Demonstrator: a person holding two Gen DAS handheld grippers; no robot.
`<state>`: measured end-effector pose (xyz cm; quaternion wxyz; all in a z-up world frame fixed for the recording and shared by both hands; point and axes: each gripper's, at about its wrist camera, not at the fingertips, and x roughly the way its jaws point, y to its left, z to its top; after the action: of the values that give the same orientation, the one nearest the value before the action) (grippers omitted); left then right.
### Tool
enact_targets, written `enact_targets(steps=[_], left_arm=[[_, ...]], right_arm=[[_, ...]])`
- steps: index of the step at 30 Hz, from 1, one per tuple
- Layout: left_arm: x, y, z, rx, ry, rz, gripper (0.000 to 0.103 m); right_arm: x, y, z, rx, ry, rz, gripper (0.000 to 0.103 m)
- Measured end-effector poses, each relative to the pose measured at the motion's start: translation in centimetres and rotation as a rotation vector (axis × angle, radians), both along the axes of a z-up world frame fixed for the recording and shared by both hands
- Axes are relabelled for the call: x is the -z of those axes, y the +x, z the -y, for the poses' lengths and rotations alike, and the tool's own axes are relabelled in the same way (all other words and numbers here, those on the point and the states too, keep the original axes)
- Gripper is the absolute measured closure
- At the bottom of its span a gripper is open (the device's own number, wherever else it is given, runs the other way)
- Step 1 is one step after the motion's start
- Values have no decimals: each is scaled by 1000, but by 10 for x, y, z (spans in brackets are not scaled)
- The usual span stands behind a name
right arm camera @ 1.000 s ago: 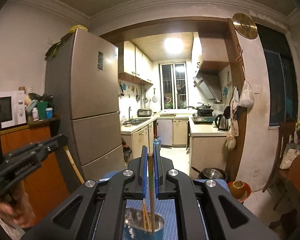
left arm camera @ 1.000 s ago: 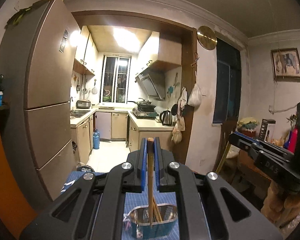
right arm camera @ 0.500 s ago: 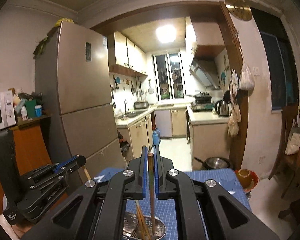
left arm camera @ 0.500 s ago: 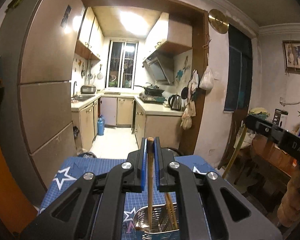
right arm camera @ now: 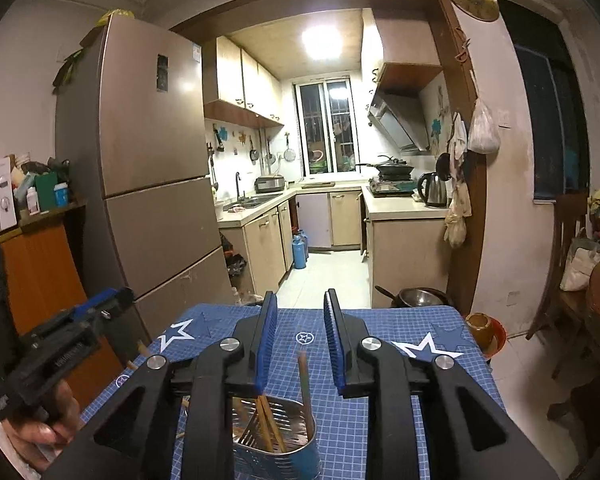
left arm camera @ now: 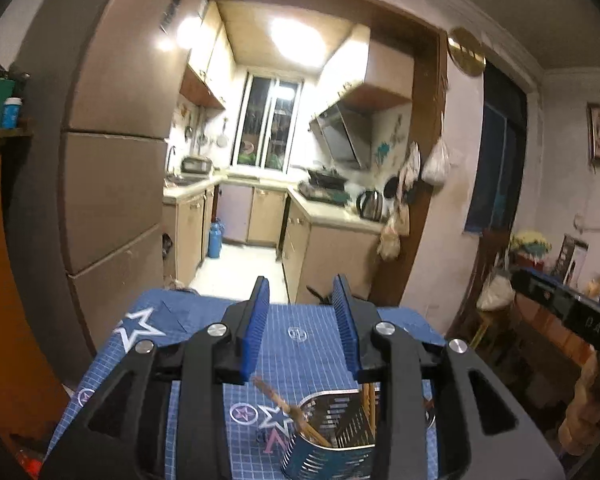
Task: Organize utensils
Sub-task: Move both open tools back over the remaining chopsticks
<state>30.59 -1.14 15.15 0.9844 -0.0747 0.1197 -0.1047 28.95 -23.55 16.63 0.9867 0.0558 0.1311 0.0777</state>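
A perforated metal utensil holder (left arm camera: 332, 432) stands on the blue star-printed mat (left arm camera: 180, 320) right under my left gripper (left arm camera: 301, 292). Its jaws are opening, and a wooden chopstick (left arm camera: 276, 396) leans loose below the pads with its lower end in the holder. In the right wrist view the same holder (right arm camera: 276, 436) sits under my right gripper (right arm camera: 301, 300), whose jaws are also opening. A chopstick (right arm camera: 305, 384) stands upright between them, touching neither pad, beside several others in the holder. The left gripper (right arm camera: 60, 344) shows at the left edge, held by a hand.
The mat (right arm camera: 400, 320) covers a small table that ends just ahead. A tall fridge (right arm camera: 148, 184) stands to the left, a kitchen doorway lies beyond, and a metal bowl (right arm camera: 420, 298) and a brown pot (right arm camera: 480, 326) sit on the floor at the right.
Both grippers came down toward the holder. Each was shut on a chopstick; both have now opened and let go, and the chopsticks sit in the holder.
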Motion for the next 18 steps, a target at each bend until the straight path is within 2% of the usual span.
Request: enact_targets(steps=[9, 13, 18], left_arm=[[-41, -54, -36, -38, -49, 116, 72], [-45, -78, -48, -45, -56, 129, 72], [-34, -116, -55, -50, 5, 116, 72]], right_arm=[[-14, -33, 22, 25, 14, 29, 77], [-14, -56, 24, 21, -16, 33, 77], [-6, -91, 21, -13, -23, 15, 77]])
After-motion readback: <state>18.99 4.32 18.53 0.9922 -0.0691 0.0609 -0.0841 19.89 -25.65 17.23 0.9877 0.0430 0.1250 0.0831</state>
